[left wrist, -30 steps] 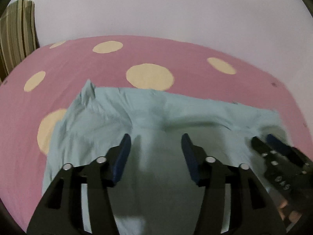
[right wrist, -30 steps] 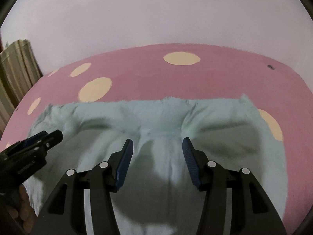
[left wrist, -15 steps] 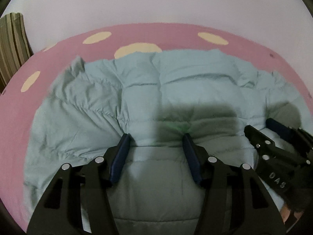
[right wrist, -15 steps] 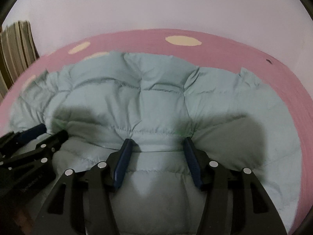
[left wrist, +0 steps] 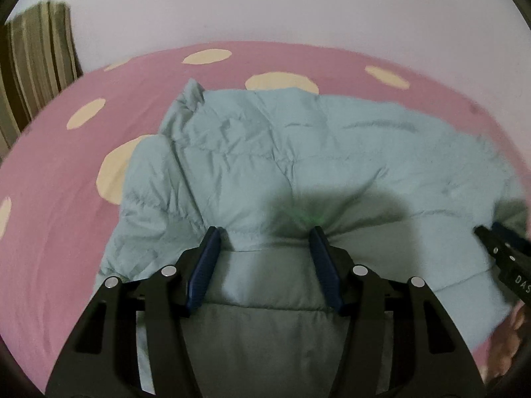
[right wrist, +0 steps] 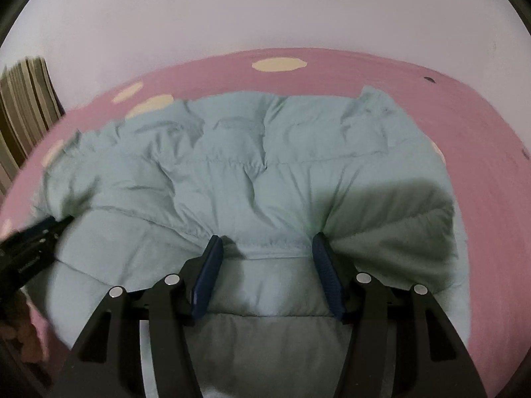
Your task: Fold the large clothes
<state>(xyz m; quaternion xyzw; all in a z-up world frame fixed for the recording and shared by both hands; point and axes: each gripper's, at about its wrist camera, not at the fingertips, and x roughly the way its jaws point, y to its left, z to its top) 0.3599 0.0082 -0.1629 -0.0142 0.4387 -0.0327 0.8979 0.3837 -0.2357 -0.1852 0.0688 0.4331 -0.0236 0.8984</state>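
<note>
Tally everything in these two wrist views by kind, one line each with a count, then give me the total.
Padded jacket, light blue: 1
Bedsheet, pink with cream dots: 1
Curtain, striped: 1
Grippers, left gripper and right gripper, each with a fold of the jacket between its jaws: 2
Total: 5

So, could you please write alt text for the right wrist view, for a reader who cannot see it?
The right gripper grips a bunched fold of a pale blue quilted jacket between its blue-padded fingers, over a pink bedspread with cream dots. The left gripper enters from the left edge, also at the jacket; a pale wall fills the background.
</note>
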